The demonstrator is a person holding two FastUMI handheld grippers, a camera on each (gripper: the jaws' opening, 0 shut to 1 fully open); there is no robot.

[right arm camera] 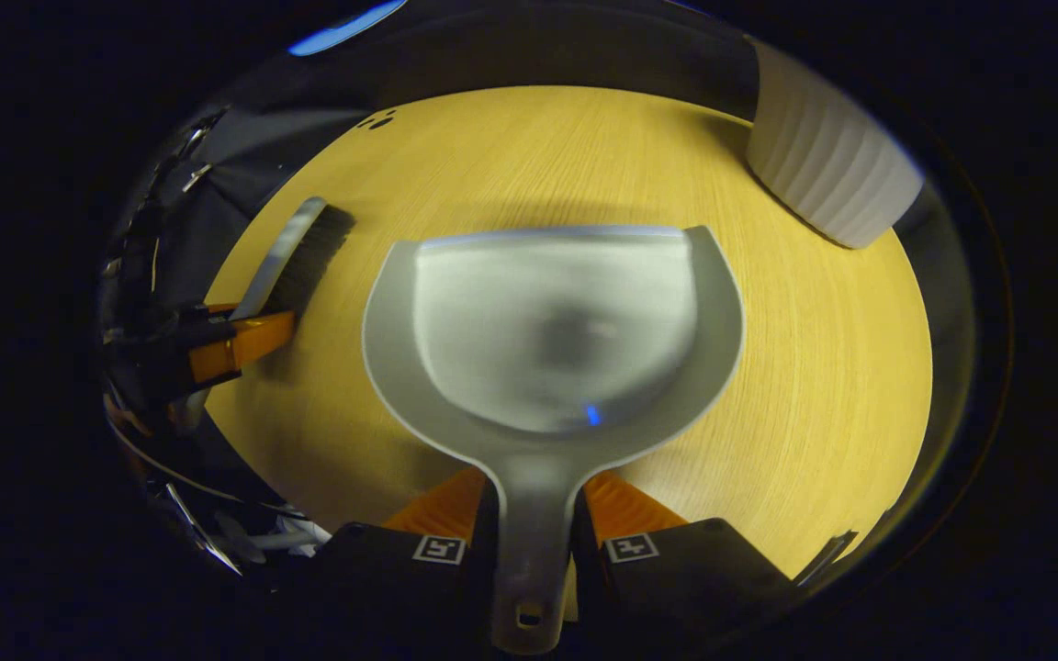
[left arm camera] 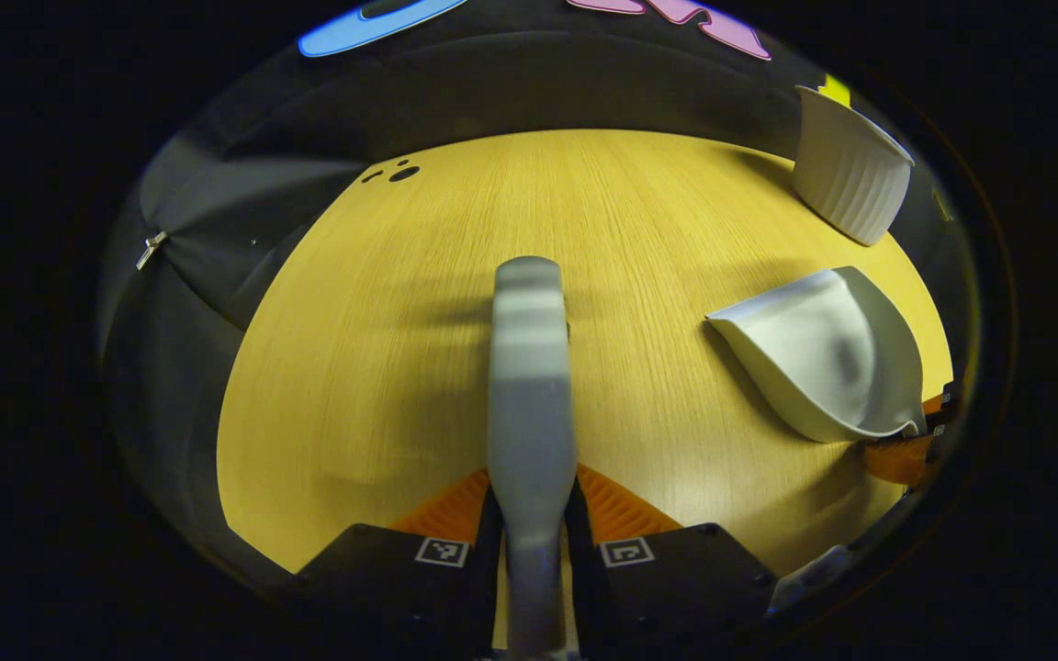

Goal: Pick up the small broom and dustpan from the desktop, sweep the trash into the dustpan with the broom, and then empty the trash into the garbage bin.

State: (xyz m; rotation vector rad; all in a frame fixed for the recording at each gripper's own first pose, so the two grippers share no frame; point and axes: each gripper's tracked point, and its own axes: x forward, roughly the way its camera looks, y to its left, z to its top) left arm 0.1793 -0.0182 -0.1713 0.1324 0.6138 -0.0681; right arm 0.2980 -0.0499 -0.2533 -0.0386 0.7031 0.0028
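Observation:
My left gripper (left arm camera: 534,503) is shut on the grey handle of the small broom (left arm camera: 529,367), which points forward over the wooden table. In the right gripper view the broom (right arm camera: 295,248) shows its black bristles at the left, held by the left gripper (right arm camera: 235,344). My right gripper (right arm camera: 534,503) is shut on the handle of the grey dustpan (right arm camera: 557,321), whose open mouth faces away from me, low over the table. From the left gripper view the dustpan (left arm camera: 823,367) sits to the right. A few small dark bits (left arm camera: 396,172) lie near the table's far edge.
A white ribbed bin (left arm camera: 850,165) stands at the far right of the table (left arm camera: 639,211), and in the right gripper view the bin (right arm camera: 827,165) is beyond the dustpan to the right. Black cloth hangs behind and left of the table.

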